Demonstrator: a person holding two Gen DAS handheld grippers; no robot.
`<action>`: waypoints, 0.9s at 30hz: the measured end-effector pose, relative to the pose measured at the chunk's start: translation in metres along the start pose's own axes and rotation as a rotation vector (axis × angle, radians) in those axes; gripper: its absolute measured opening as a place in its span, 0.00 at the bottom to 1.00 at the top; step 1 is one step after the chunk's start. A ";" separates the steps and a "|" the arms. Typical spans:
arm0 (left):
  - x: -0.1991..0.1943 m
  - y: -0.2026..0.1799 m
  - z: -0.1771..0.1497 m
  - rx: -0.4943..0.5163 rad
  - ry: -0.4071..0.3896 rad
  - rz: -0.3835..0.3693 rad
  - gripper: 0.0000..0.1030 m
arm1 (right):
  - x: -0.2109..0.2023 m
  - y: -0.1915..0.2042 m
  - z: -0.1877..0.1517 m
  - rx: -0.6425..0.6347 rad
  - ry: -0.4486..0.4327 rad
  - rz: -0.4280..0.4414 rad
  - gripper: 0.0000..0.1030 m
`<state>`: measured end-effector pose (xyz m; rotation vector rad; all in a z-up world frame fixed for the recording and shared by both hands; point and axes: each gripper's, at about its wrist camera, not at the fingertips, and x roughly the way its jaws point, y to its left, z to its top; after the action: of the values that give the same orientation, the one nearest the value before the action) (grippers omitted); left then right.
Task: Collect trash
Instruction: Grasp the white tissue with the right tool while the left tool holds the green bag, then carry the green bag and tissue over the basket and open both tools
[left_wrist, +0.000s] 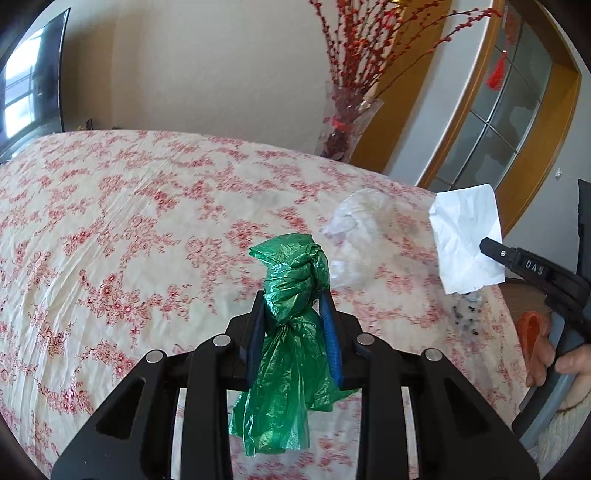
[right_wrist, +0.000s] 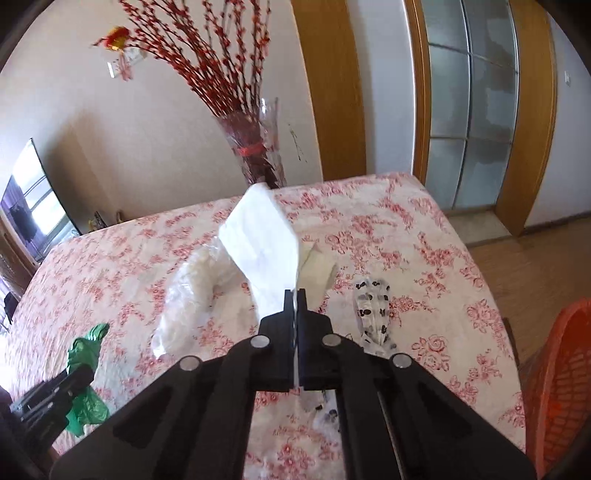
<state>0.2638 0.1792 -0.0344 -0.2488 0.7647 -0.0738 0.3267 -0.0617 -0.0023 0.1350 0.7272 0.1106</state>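
My left gripper (left_wrist: 293, 301) is shut on a knotted green plastic bag (left_wrist: 291, 280) and holds it above the floral tablecloth (left_wrist: 129, 221). The bag also shows at the left of the right wrist view (right_wrist: 83, 354). My right gripper (right_wrist: 294, 297) is shut on a crumpled white paper (right_wrist: 264, 240) and holds it above the table; the paper shows at the right of the left wrist view (left_wrist: 465, 236). On the cloth lie a clear plastic bag (right_wrist: 192, 291), a black-spotted white wrapper (right_wrist: 373, 314) and a small white packet (right_wrist: 319, 269).
An orange mesh basket (right_wrist: 557, 376) stands beside the table at the right. A glass vase with red branches (right_wrist: 258, 147) stands behind the table's far edge. A TV (right_wrist: 33, 206) is at the left wall, a glass door (right_wrist: 469, 110) at the right.
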 end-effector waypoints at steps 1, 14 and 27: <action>-0.002 -0.003 0.001 0.003 -0.002 -0.003 0.28 | -0.005 0.000 -0.001 0.000 -0.005 0.008 0.02; -0.030 -0.077 0.001 0.102 -0.030 -0.103 0.28 | -0.099 -0.060 -0.019 0.099 -0.121 0.011 0.02; -0.034 -0.194 -0.022 0.244 -0.004 -0.270 0.28 | -0.177 -0.177 -0.078 0.291 -0.236 -0.154 0.02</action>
<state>0.2289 -0.0073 0.0212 -0.1184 0.7073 -0.4198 0.1525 -0.2562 0.0276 0.3631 0.5120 -0.1579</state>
